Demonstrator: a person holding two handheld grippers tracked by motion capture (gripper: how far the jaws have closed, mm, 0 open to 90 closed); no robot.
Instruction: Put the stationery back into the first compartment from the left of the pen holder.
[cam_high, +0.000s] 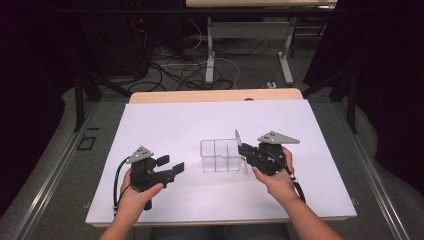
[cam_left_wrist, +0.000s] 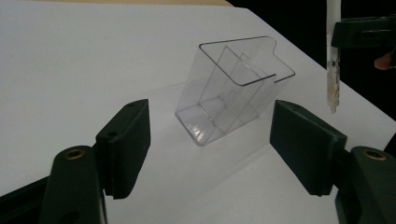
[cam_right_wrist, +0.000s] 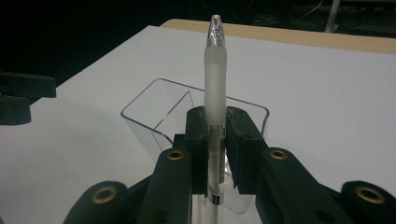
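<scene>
Right gripper (cam_right_wrist: 216, 154) clamped on pen (cam_right_wrist: 215, 79), held beside clear divided organizer (cam_high: 220, 156) — not yet dropped in. Left gripper (cam_left_wrist: 210, 149) wide open, empty — waiting nearby.

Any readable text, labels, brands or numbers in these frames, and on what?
None can be read.
Pen in the right claw: frosted barrel, no print legible.
Clear holder: plain, no label.
White table cover: blank.
Left claw: black, no marking visible.
</scene>
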